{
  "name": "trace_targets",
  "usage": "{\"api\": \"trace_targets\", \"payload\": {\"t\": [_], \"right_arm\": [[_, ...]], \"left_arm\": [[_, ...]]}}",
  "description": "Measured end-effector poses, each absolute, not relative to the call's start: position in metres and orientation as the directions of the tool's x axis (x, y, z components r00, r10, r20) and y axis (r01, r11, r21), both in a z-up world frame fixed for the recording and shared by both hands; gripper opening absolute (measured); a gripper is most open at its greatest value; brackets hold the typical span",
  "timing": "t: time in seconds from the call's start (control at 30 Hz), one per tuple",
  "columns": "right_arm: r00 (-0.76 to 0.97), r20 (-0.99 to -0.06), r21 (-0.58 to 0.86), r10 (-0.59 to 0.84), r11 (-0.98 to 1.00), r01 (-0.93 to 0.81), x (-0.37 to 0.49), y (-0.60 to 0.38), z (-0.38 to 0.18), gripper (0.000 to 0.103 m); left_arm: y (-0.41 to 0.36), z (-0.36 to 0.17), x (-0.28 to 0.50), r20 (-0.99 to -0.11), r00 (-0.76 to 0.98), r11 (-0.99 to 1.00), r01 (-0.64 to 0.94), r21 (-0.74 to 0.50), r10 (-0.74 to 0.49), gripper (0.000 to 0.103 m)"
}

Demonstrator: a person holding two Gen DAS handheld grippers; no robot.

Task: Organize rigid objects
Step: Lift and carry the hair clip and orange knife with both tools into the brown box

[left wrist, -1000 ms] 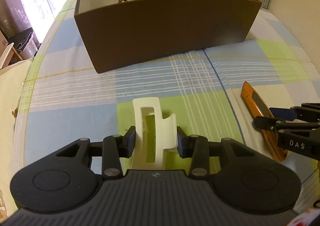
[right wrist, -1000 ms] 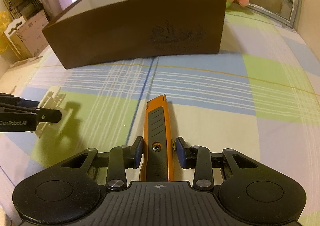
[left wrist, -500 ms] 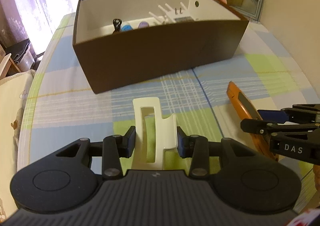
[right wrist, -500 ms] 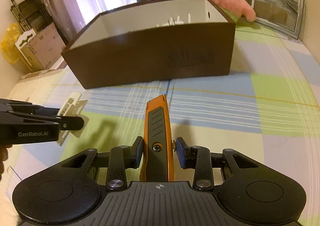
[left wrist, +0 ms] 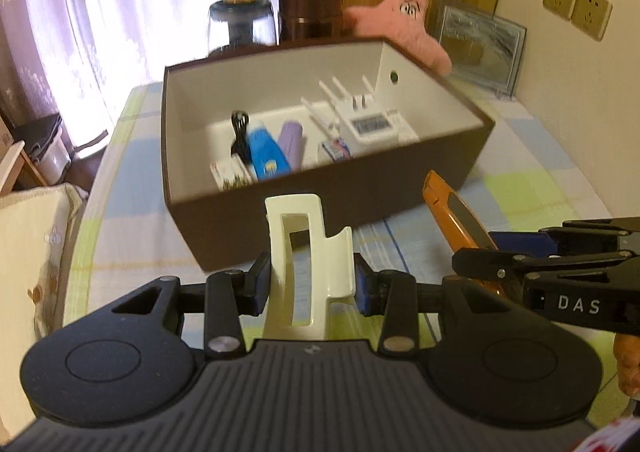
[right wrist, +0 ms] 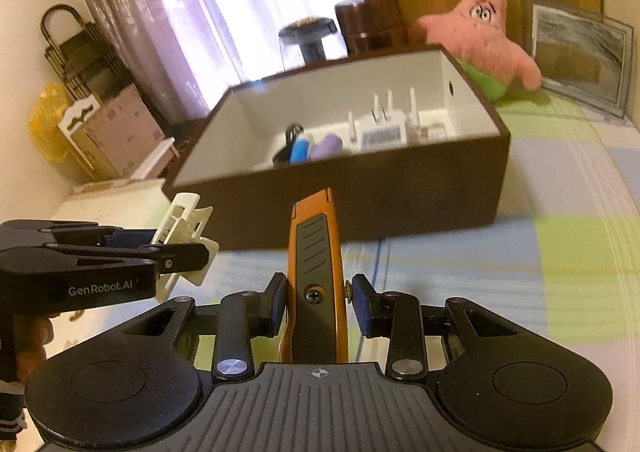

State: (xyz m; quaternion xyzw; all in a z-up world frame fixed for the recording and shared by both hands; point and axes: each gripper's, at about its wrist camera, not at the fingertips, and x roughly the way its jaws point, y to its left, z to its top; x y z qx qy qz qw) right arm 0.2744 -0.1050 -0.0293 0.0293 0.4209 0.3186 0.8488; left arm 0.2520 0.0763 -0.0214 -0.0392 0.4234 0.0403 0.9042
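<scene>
My left gripper [left wrist: 310, 286] is shut on a cream white hair claw clip [left wrist: 306, 252], held above the checked cloth. My right gripper [right wrist: 318, 306] is shut on an orange utility knife [right wrist: 316, 252] with a grey grip, its tip pointing at the box. Ahead of both stands a brown box [left wrist: 320, 208] with a white inside [right wrist: 332, 104]. In it lie a blue tube [left wrist: 266, 156], a purple tube [left wrist: 292, 142], a black clip, a white router with antennas [left wrist: 368, 120] and small packets. The left gripper [right wrist: 176, 252] with its clip and the right gripper [left wrist: 496, 252] each appear in the other wrist view.
A pink star plush [right wrist: 484, 36], a framed picture [right wrist: 580, 60], a glass jar [left wrist: 240, 26] and a brown canister [left wrist: 312, 8] stand behind the box. Cardboard boxes [right wrist: 116, 132] and a yellow bag sit off the bed's left. Checked cloth [right wrist: 560, 252] spreads right of the box.
Both grippers have risen with the clip and the knife still held. The box's inside and the things in it have come into view.
</scene>
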Motion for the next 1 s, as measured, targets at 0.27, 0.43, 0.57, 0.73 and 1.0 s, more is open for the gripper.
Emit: {"api": "trace_targets", "payload": {"t": [0.27,0.43,0.57,0.73,1.0], "right_arm": [[0.499,-0.653,0.308,0.569,0.802,-0.512,0.319,-0.1,-0.003,0.032],[0.542,-0.627,0.287,0.56,0.813,-0.507,0.354,-0.094,0.012,0.032],[0.565,-0.619,0.275,0.546,0.824,-0.495,0.386,-0.09,0.016,0.032],[0.586,-0.632,0.25,0.507,0.849,-0.466,0.421,-0.083,0.011,0.032],[0.591,-0.688,0.196,0.421,0.892,-0.407,0.462,-0.077,-0.015,0.032]], "left_arm": [[0.089,-0.002,0.29,-0.732,0.679,0.994,-0.105,-0.021,0.056,0.036],[0.1,0.005,0.32,-0.72,0.691,0.993,-0.113,-0.023,0.062,0.036],[0.109,0.008,0.343,-0.714,0.696,0.993,-0.121,-0.013,0.076,0.036],[0.119,0.004,0.372,-0.718,0.69,0.991,-0.137,-0.004,0.093,0.036],[0.129,-0.016,0.402,-0.747,0.657,0.989,-0.149,0.001,0.1,0.036]]}}
